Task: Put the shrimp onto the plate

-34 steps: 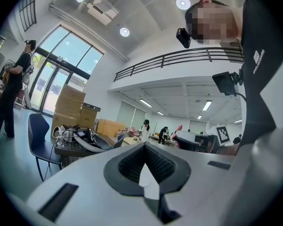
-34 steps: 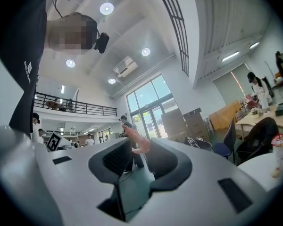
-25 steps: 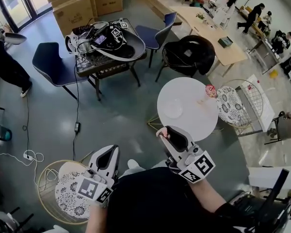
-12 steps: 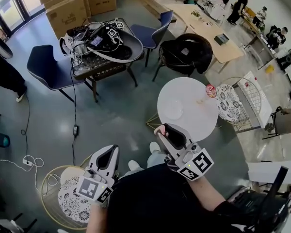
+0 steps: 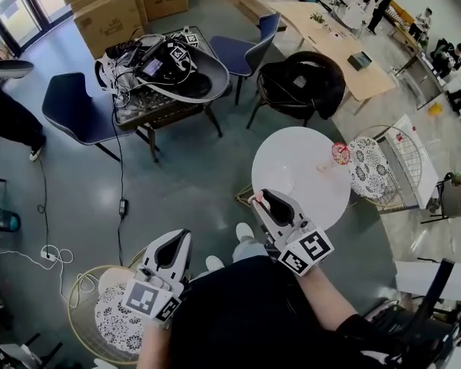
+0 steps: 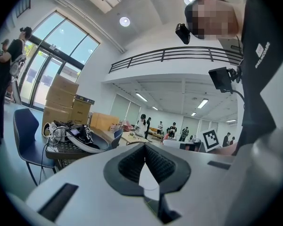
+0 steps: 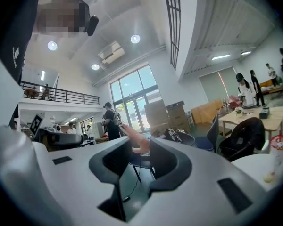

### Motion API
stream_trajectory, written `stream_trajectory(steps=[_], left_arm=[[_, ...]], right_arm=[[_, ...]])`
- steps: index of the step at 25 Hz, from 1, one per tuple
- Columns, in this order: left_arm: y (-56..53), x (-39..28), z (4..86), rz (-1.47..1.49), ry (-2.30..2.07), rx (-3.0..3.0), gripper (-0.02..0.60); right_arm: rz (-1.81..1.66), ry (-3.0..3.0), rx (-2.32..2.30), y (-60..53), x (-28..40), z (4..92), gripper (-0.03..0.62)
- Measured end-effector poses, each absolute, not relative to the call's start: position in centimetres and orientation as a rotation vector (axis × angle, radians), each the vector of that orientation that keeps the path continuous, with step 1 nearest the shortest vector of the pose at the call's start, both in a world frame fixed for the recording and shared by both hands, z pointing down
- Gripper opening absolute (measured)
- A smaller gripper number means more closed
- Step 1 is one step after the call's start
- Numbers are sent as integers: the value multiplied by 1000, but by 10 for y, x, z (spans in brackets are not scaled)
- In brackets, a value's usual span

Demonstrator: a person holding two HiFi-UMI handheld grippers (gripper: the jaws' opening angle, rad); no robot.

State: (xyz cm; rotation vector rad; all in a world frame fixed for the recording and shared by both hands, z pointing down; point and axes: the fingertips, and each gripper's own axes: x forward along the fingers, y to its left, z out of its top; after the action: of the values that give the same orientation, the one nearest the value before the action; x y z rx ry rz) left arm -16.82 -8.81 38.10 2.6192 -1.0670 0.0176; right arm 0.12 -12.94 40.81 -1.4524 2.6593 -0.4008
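**Shrimp held, plate just ahead**

The shrimp (image 7: 134,144) is sitting pinched in my right claw (image 5: 261,200) at the bench's (image 5: 323,198) near edge. The plate (image 5: 280,178) is lying just beyond its tips. My left claw (image 5: 178,238) is hanging closed, empty.

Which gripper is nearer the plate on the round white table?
Right. The right gripper, shut on the shrimp, sits over the near edge of the table just short of the plate; the left gripper is far back-left, off it.

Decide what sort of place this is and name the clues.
Probably a large open workspace or lab: stacked cardboard boxes, a long desk with people nearby, and a table piled with cables.
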Motion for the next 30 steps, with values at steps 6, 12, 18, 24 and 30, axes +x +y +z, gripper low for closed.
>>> stream_trajectory(steps=[6,12,18,24,30], left_arm=[[-116,-148,379,47,-1088,2593,8],[-140,-129,388,118,-1121,2560,8],[-154,-107,397,181,-1143,2510,8],[-172,-83,404,249,-1157,2475,8],[-180,-66,411,265,-1175,2432,8]], right_arm=[[-513,2730,-1570,-165,37,467,127],[-688,2771,-1684,-192,75,535,126],[-889,2821,-1792,-208,111,612,126],[-1114,2880,-1828,-213,135,679,124],[-1301,2965,-1828,-214,152,735,124]])
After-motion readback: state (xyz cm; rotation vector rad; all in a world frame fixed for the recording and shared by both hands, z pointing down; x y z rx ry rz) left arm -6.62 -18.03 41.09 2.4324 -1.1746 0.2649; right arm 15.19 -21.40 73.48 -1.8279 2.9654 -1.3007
